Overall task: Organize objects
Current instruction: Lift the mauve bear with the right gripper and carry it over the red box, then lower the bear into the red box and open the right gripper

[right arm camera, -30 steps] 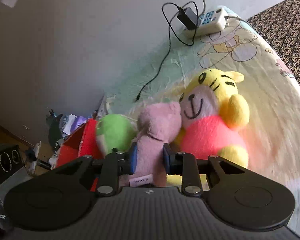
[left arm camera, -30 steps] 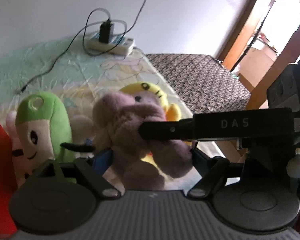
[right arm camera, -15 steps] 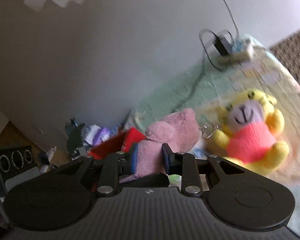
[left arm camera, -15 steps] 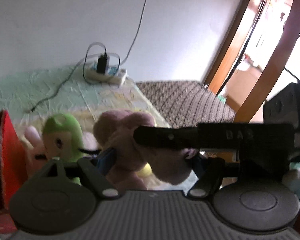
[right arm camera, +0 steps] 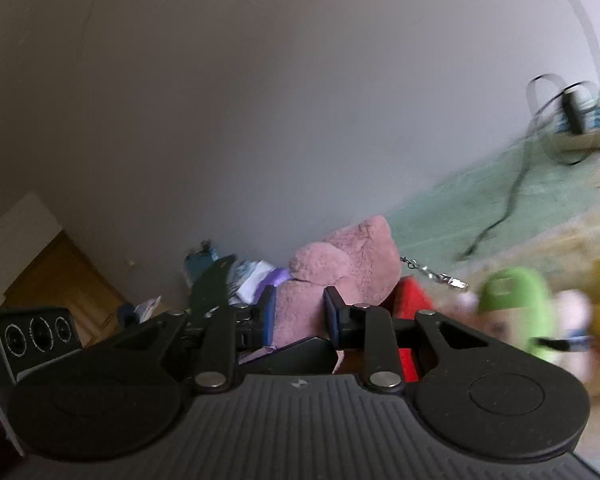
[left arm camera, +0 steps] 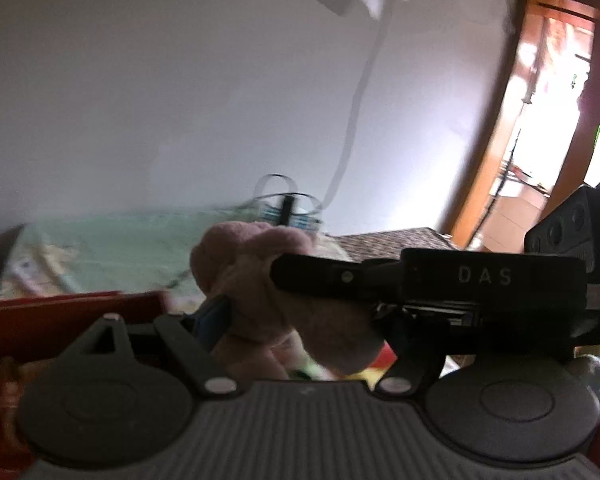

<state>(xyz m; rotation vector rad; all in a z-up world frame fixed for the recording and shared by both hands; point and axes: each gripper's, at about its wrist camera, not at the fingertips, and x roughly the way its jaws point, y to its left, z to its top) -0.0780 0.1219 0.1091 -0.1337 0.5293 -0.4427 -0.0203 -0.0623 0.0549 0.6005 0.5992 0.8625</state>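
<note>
I had the pink plush (right arm camera: pixel 340 276) pinched upright in my right gripper (right arm camera: pixel 298 314), red bin (left arm camera: pixel 60 312) just below; left gripper's (left arm camera: pixel 296 336) grip I couldn't tell.

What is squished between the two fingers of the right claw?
The pink plush toy sits squeezed between the right claw fingers, seen in the right wrist view.

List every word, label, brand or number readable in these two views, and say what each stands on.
"DAS": pale letters on the black body of the right hand-held gripper, seen from the left wrist view.
White power strip: any markings are too blurred to read.
Nothing else carries readable text.
</note>
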